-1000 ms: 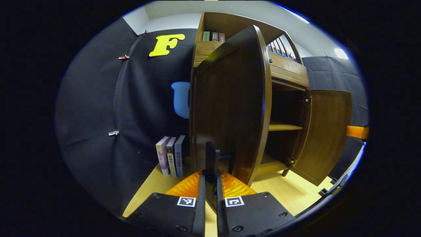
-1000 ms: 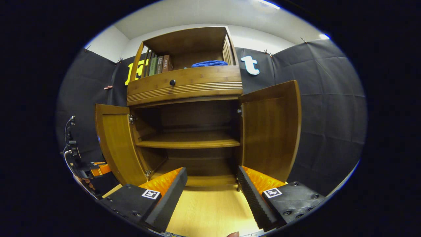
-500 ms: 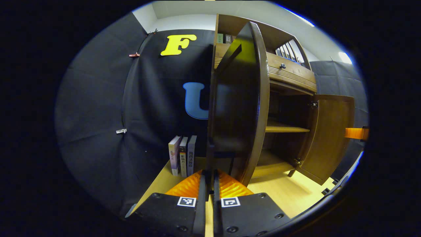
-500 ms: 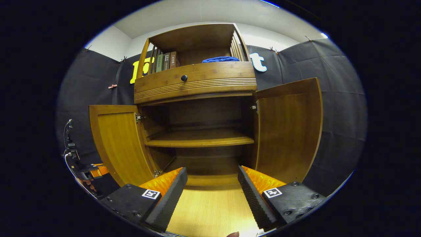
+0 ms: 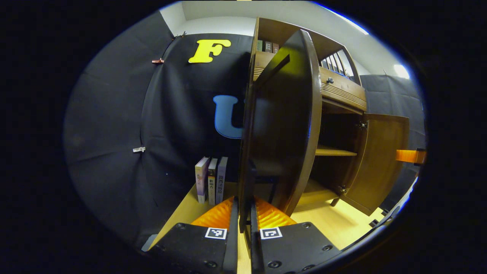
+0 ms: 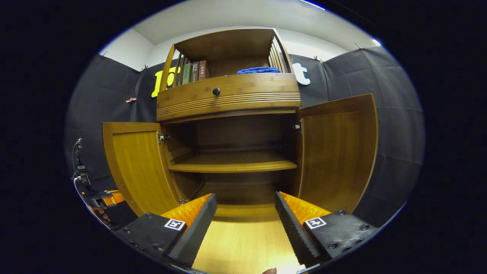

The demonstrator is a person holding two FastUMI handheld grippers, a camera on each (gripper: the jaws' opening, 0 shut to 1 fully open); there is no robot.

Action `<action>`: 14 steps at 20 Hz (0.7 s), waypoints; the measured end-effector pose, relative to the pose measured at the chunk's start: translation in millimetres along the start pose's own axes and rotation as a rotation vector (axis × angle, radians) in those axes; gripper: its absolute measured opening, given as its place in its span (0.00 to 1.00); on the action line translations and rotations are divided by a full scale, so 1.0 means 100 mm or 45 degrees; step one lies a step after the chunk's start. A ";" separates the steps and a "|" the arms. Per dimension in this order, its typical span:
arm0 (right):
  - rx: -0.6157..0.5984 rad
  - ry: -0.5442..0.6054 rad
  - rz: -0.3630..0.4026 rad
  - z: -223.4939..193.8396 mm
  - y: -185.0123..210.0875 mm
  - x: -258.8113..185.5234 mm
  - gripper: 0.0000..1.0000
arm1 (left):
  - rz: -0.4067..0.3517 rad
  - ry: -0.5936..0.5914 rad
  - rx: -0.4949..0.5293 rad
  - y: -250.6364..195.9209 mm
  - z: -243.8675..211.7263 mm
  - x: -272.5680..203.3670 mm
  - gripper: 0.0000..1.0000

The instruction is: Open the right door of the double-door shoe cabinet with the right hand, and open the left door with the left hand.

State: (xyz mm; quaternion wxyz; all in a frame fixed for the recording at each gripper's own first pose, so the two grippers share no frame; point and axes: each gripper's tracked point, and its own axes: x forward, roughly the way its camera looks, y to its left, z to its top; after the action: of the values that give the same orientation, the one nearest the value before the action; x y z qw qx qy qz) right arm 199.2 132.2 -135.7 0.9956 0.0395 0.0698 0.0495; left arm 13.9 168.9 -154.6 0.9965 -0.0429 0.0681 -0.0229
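Gripping left door (image 5: 281, 125) handle — left gripper (image 5: 243, 213) jaws nearly closed.

We see the shoe cabinet (image 6: 228, 99) in warm honey-brown wood grain, its drawer front ribbed with fine lines and set with a black knob (image 6: 216, 91). A bright blue cloth (image 6: 258, 70) lies on top, beside green and brown book spines (image 6: 194, 71). The floor (image 6: 243, 247) is pale yellow wood. White, grey and lilac books (image 5: 210, 185) stand at the wall.
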 end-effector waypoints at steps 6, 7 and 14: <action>-0.020 -0.006 0.000 0.06 -0.04 0.07 0.98 | 0.042 -0.004 0.030 -0.05 0.04 -0.21 0.16; -0.022 -0.011 -0.005 0.07 -0.06 0.09 1.00 | 0.049 -0.006 0.043 -0.06 0.04 -0.26 0.14; -0.063 -0.034 -0.014 0.16 -0.13 0.21 0.98 | 0.052 -0.010 0.019 -0.33 0.04 -0.52 0.09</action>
State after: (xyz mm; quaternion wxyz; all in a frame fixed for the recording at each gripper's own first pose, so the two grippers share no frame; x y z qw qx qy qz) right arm 223.2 120.1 -123.4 0.9973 0.0152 0.0554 0.0451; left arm -38.7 138.9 -140.2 0.9973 -0.0342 0.0647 -0.0029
